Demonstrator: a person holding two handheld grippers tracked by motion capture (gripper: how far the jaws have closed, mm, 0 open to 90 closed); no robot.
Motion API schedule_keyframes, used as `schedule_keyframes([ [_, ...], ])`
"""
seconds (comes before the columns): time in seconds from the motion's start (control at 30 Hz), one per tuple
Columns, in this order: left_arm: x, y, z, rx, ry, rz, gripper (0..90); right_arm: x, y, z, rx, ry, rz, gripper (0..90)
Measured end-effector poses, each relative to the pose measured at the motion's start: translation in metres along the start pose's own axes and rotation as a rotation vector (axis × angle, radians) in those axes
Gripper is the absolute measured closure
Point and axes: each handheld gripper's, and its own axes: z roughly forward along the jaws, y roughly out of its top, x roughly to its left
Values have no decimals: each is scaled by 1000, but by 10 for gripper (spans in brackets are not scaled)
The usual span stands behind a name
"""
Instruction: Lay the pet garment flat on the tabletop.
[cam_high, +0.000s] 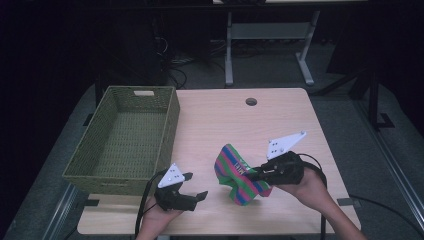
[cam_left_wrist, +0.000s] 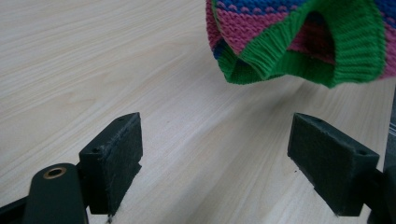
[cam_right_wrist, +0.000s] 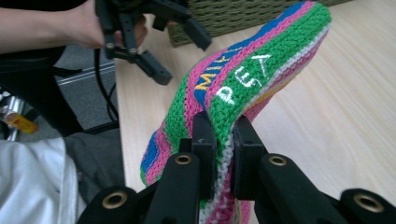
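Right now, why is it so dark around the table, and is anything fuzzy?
High view: light falls on the pale wooden table alone, the floor beyond nearly black. Left gripper view: the striped knitted hat is sharp, casting a soft shadow. Right gripper view: the right gripper, shut on the hat, looks blurred up close.

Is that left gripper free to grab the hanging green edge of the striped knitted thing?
Probably yes. The left gripper has its jaws wide open, with bare wooden table between it and the striped knitted hat, which the right gripper holds up.
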Motion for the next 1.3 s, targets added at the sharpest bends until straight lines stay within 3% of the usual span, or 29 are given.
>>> schedule_keyframes([
  [0.2, 0, 0, 1, 5, -1, 2, 176, 13, -1, 7, 18, 36, -28, 820],
  [0.37, 1, -1, 1, 6, -3, -5, 176, 12, -5, 14, 28, 68, -25, 819],
  [0.5, 1, -1, 1, 1, -2, -2, 176, -1, -11, 26, 60, 77, 6, 819],
  [0.6, 2, -1, 1, 3, -2, 3, 176, -16, -14, 36, 86, 127, 43, 816],
  [0.83, 2, -1, 0, 3, -3, 2, 176, -54, -21, 47, 104, 137, 133, 811],
  [1.03, 4, -1, -1, 2, -4, -3, 176, -72, -26, 48, 113, 103, 178, 793],
  [1.3, 2, -1, 0, 5, -8, 3, 176, -89, -36, 51, 151, 44, 219, 684],
])
